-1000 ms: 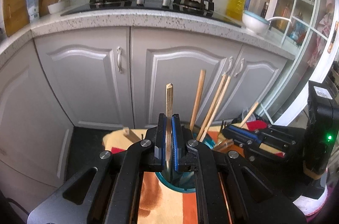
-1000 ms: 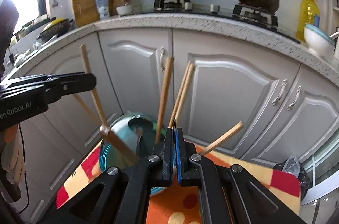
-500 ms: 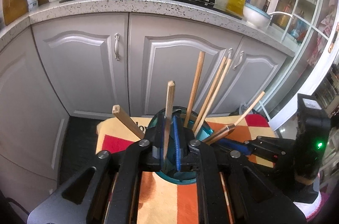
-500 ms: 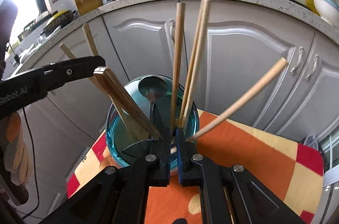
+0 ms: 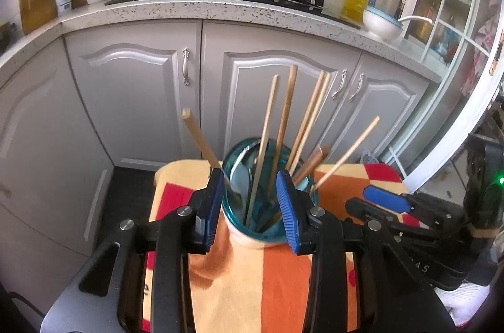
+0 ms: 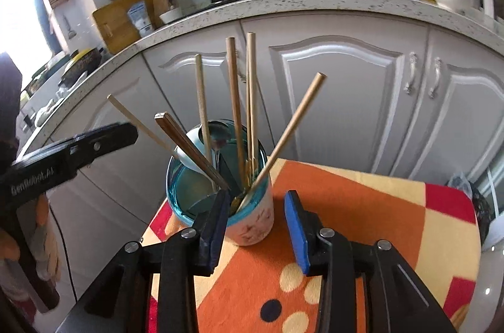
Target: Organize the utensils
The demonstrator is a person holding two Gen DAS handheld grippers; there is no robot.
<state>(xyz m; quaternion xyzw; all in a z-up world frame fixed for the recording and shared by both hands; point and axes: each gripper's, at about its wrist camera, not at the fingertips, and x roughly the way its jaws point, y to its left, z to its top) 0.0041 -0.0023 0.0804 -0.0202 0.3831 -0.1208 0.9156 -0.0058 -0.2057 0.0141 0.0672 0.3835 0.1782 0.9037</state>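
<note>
A: Where do the utensils stand now?

B: In the blue-rimmed holder, which sits on the far end of the patterned cloth over the desk. Pale chopsticks fan upward out of it, a brown-handled one leans left in the right wrist view, and a spoon bowl rests inside against the rim.

A: And the left hand-held gripper?

B: Spread wide, holding nothing. Its blue pads stand on either side of the holder's mouth, with one thin chopstick rising between them. I judge it hovers there so a stick can fall straight into the cup.

A: The right hand-held gripper?

B: Also wide and empty, just near of the holder and a little to its right; the cup's white wall shows between its jaws.

A: Why do the sticks splay so?

B: The cup is broad, so each one leans on the rim where it lands. The task looks close to done, though whether any utensil lies outside the views I cannot tell.
</note>
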